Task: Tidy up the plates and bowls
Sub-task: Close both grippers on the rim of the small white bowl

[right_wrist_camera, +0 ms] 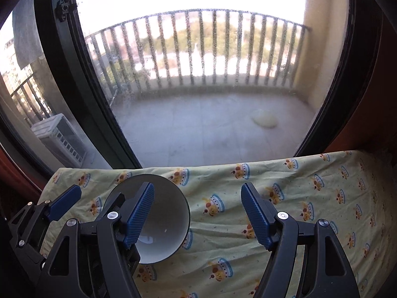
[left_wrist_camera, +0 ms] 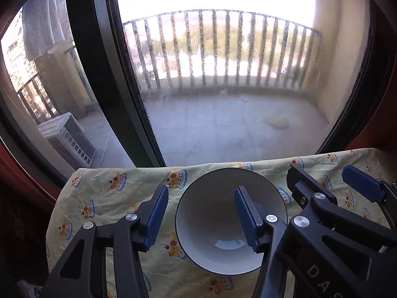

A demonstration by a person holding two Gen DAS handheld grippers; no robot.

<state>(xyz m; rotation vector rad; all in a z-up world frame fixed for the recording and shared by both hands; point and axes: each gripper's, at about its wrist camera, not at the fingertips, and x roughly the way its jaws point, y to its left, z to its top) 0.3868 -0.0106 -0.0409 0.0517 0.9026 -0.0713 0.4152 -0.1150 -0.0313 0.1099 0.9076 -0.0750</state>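
The bowl [left_wrist_camera: 223,223] is white inside with a dark rim. The tablecloth [right_wrist_camera: 310,198] at 3 o'clock is pale yellow with what look like cartoon bears in blue-striped cups. Gripper pads [left_wrist_camera: 153,218] are blue.

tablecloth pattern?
Pale yellow tablecloth with repeated cartoon bear-in-teacup prints; clearest in the right wrist view.

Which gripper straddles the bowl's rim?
The left gripper: one finger sits inside the bowl, one outside. The right gripper is open over bare cloth.
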